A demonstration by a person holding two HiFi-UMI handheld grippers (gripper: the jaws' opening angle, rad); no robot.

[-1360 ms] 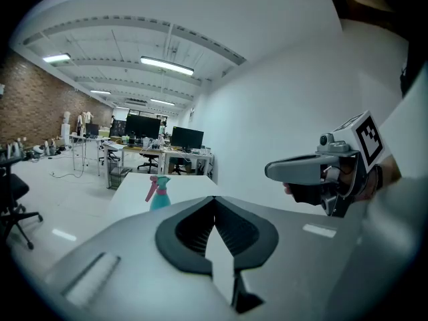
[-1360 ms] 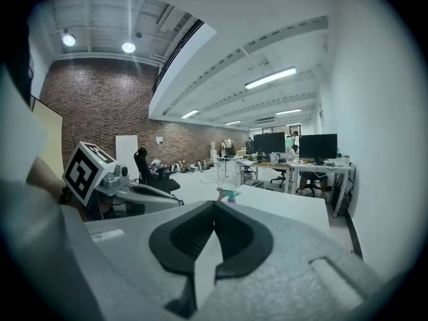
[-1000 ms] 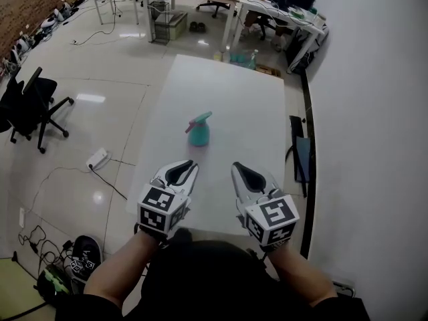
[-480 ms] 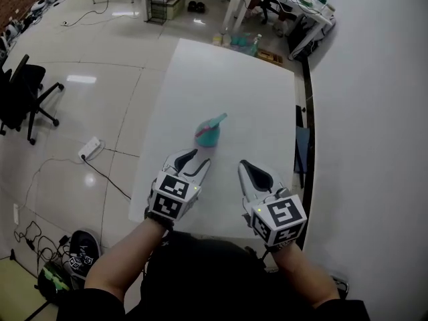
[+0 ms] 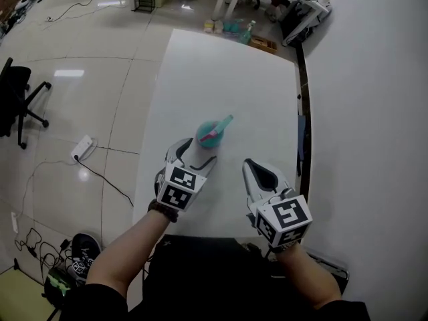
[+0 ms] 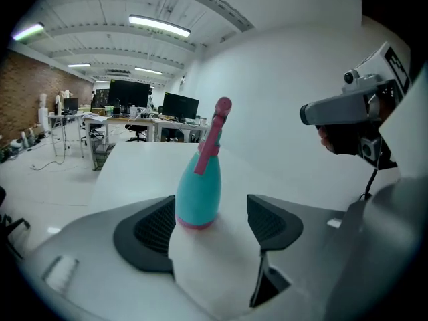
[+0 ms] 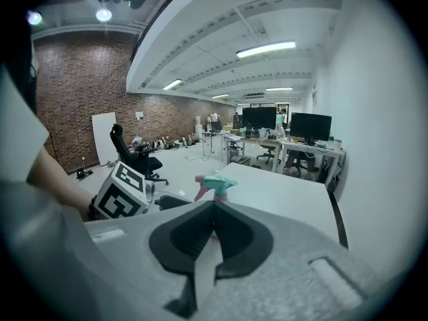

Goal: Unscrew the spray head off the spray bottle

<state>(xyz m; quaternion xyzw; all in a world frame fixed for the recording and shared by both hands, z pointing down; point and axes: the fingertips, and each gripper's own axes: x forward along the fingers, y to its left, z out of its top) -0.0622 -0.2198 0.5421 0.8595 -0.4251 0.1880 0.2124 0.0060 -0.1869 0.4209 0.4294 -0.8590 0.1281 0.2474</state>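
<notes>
A teal spray bottle (image 5: 208, 135) with a pink and teal spray head (image 6: 217, 120) stands upright on the white table (image 5: 254, 79). My left gripper (image 5: 195, 151) has come up to it. Its jaws have just been opening and stand open, with the bottle's base (image 6: 198, 199) at their tips, close to the left pad (image 6: 152, 230); no pad presses on it. My right gripper (image 5: 253, 168) is shut and empty, to the right of the bottle and a little short of it. The right gripper view shows the spray head (image 7: 215, 182) just past the closed fingertips (image 7: 214, 212).
The table's left edge drops to a glossy floor with a power strip (image 5: 81, 149), cables and an office chair (image 5: 20, 99). A white wall runs along the table's right side. Small bottles (image 5: 234, 27) and desks stand beyond the far end.
Both grippers have moved forward toward the bottle. The left one went lower and further, and its jaws opened from nearly shut to wide. The right jaws stayed shut.
</notes>
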